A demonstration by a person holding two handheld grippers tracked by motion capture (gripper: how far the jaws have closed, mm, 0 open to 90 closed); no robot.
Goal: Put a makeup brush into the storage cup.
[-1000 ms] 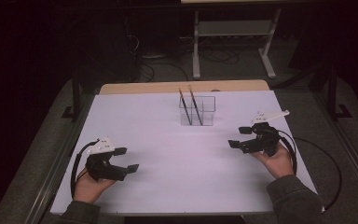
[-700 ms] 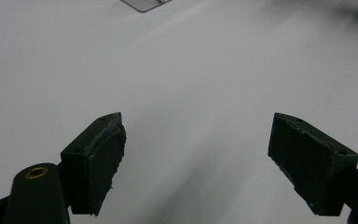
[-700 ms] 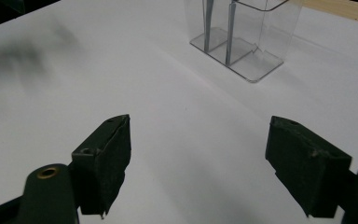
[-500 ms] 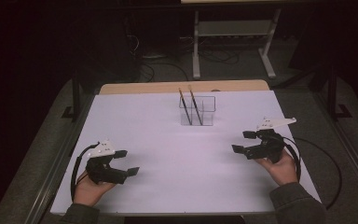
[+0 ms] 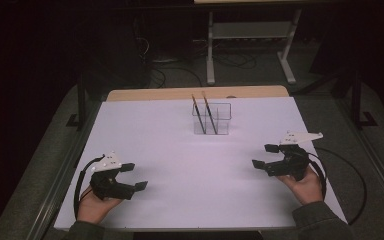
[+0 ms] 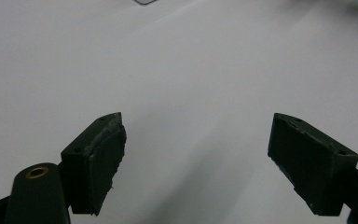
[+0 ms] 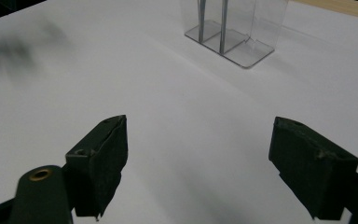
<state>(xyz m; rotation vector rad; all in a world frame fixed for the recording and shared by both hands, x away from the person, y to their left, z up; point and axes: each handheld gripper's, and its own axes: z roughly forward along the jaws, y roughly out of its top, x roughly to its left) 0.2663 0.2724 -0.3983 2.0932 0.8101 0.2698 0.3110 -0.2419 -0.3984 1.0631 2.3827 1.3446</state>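
White tabletop point(image 5: 180, 150) lies under left tool point(image 5: 131, 176) and right tool point(image 5: 264, 155), both wide open, empty.

Left gripper point(image 5: 136, 176) and right gripper point(image 5: 262, 156) both low over the white table point(image 5: 180, 150), jaws spread, nothing held. Clear holder point(image 5: 211, 119) mid-table near the far edge (two pencils point(image 5: 204, 112) upright-ish, leaning).
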